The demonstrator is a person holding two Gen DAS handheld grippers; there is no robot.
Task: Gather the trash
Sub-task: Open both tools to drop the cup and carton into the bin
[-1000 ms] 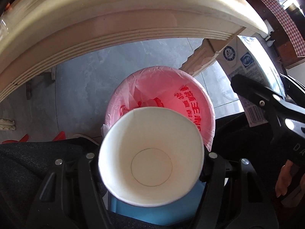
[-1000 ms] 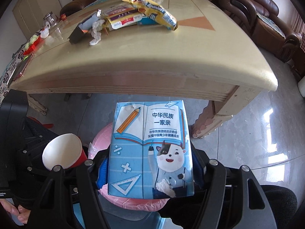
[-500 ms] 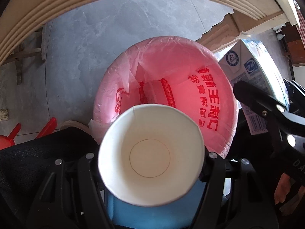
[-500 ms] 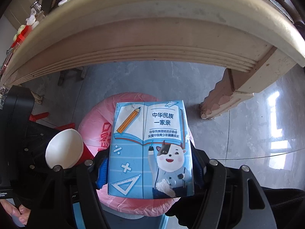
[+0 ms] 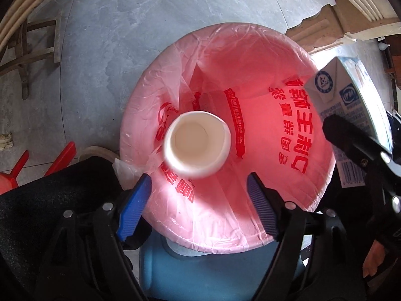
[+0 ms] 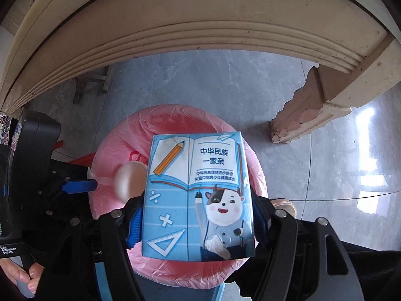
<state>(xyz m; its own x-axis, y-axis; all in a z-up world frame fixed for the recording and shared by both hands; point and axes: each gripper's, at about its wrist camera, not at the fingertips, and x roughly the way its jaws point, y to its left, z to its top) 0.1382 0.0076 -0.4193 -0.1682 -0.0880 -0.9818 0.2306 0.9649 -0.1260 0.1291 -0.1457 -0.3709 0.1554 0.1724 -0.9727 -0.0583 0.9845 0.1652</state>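
Between the blue pads of the left gripper [image 5: 199, 198] there is only open air: its jaws have just been opening and now stand wide with nothing held, and the paper cup [image 5: 196, 143] is loose just beyond the fingertips, blurred, mouth toward the camera, over the pink-lined trash bin [image 5: 250, 57]. The cup looks to be dropping into the liner, clear of both pads and well inside the rim. In the right wrist view it shows only as a pale smear [image 6: 131, 181] beside the carton.

The right gripper [image 6: 198, 223] is clamped on the blue milk carton [image 6: 198, 195], its pads pressed to the carton's two narrow sides, the printed face toward the camera. The carton hangs over the near part of the bin, with the pink liner [image 6: 175, 118] visible above and below it. From the left wrist view the carton [image 5: 351, 95] sits toward the bin's right edge rather than over its centre.

That is where I judge the risk to lie. If the right jaws open from here, the carton could catch the rim and tip onto the grey floor [image 5: 120, 25], or drag the thin liner down on one side. The light cup might also bounce or settle crooked, though it seems well centred. The two tools are close together over one opening, so a sideways shift could knock them together. The cream table edge [image 6: 200, 37] overhangs just behind.
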